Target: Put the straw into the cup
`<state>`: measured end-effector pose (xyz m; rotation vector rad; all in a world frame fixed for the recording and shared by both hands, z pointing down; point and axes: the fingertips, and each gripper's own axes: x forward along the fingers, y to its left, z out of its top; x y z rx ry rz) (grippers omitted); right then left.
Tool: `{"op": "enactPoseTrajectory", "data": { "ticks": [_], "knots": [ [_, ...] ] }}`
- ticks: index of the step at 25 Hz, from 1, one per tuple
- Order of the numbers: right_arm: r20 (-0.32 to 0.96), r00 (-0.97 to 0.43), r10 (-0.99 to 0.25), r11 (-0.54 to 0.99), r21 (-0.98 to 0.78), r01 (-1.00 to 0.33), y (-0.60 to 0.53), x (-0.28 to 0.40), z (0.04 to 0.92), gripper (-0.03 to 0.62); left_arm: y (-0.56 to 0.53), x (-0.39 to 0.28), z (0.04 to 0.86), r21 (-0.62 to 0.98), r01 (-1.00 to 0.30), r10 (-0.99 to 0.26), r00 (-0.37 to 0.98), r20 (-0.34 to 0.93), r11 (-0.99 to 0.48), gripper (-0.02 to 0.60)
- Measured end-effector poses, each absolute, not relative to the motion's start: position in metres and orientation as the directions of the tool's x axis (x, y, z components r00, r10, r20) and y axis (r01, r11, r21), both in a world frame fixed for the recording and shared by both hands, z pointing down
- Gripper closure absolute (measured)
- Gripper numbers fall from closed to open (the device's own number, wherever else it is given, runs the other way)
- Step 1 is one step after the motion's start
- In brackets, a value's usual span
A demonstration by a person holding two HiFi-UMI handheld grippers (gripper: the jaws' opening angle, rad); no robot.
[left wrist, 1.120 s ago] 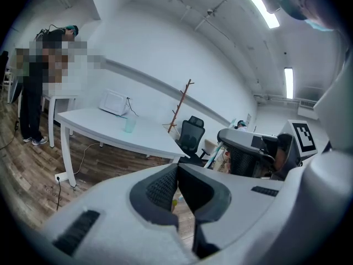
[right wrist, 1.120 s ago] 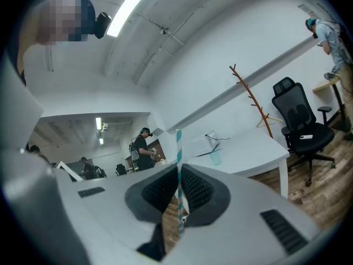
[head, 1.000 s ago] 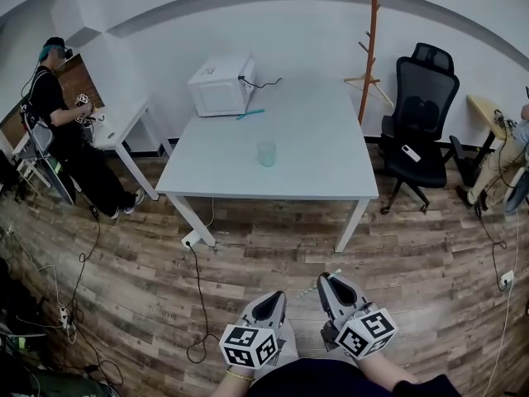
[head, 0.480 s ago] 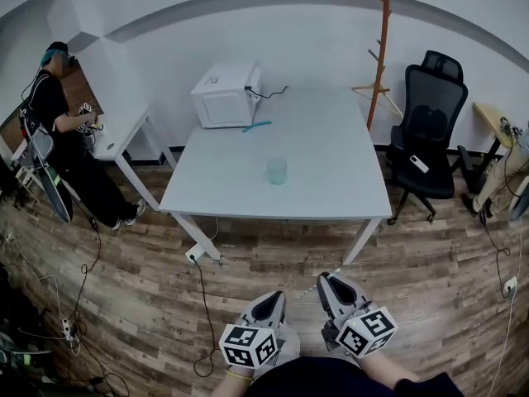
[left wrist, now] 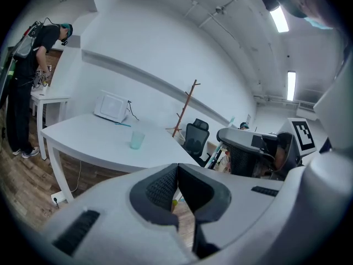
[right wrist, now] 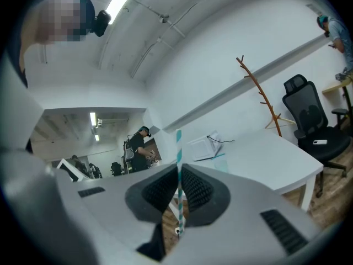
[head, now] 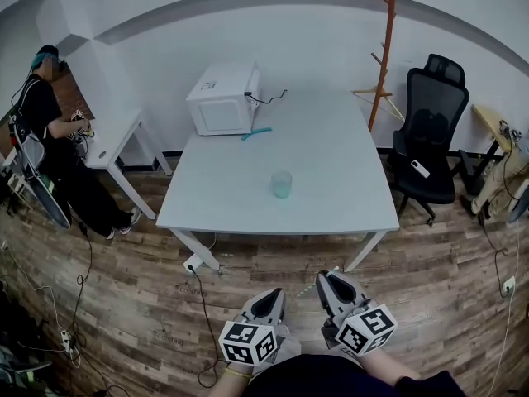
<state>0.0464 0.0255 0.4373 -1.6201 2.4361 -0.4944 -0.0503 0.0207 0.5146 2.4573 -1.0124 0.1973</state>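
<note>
While you hold both grippers short of the near edge of the table (head: 347,201), your right gripper (right wrist: 178,173) has its jaws clamped on the striped straw (right wrist: 178,145), which stands upright between them. Your left gripper (left wrist: 176,173) has its jaws pressed together, empty. The cup (head: 281,184) stands upright near the table's middle, well apart from both grippers. A microwave (head: 221,99) sits at the table's far left corner.

Three views, one shared tabletop
The head view looks steeply down from well back, over the left claw (head: 269,296) and right claw (head: 331,278), at the white rectangular tabletop (head: 331,168). Each claw view sits low behind its own jaws, facing that same distant tabletop and its white box-shaped microwave oven (head: 221,98).
</note>
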Motion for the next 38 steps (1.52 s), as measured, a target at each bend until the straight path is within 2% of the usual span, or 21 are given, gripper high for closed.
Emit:
{"op": "enactPoseTrajectory", "data": {
  "ticks": [29, 38],
  "knots": [
    [0.046, -0.368, -0.929, 0.326, -0.371, -0.870, -0.074, 0.002, 0.443, 0.554, -0.076, -0.091, 0.522, 0.383, -0.674, -0.600, 0.738, 0.309, -0.631, 0.561],
    [0.039, -0.337, -0.941, 0.298, -0.376, -0.877, -0.094, 0.006, 0.440, 0.554, -0.096, -0.094, 0.528, 0.394, -0.669, -0.590, 0.742, 0.318, -0.630, 0.561]
  ]
}}
